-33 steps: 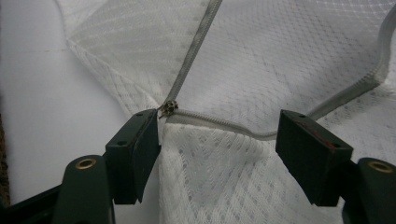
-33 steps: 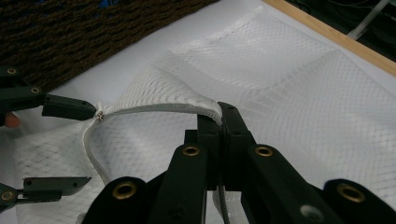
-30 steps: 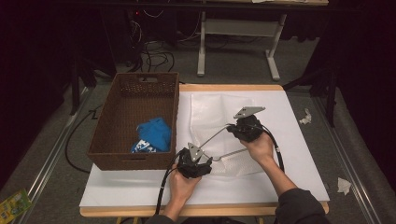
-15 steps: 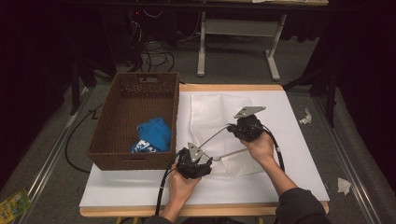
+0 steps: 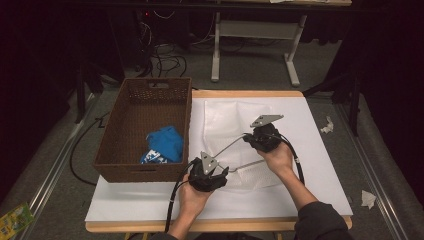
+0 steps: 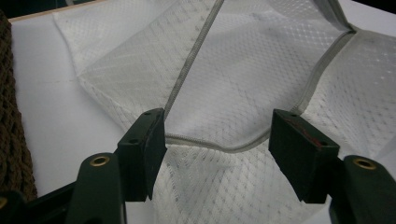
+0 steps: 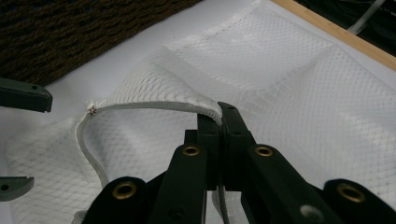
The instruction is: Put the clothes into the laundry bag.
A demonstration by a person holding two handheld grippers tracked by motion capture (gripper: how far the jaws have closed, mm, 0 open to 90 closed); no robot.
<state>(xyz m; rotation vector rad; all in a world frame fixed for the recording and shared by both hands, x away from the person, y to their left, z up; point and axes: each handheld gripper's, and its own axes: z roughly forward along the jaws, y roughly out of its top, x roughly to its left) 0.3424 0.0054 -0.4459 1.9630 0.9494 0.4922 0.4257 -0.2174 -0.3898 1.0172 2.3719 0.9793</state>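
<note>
The right claw (image 7: 219,114) is clenched on the zip edge of the white mesh laundry bag (image 5: 235,125); the left claw (image 6: 217,149), released and closing, straddles the zip; the blue cloth (image 5: 165,142) waits in the brown wicker basket (image 5: 115,165), nothing bagged yet.

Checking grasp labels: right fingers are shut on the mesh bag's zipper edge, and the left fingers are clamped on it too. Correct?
Half right. The right gripper is shut on the zipper edge of the white mesh laundry bag. The left gripper isn't clamped: the left gripper view shows its fingers standing apart, astride the zipper edge without pressing it, though they have just been closing.
</note>
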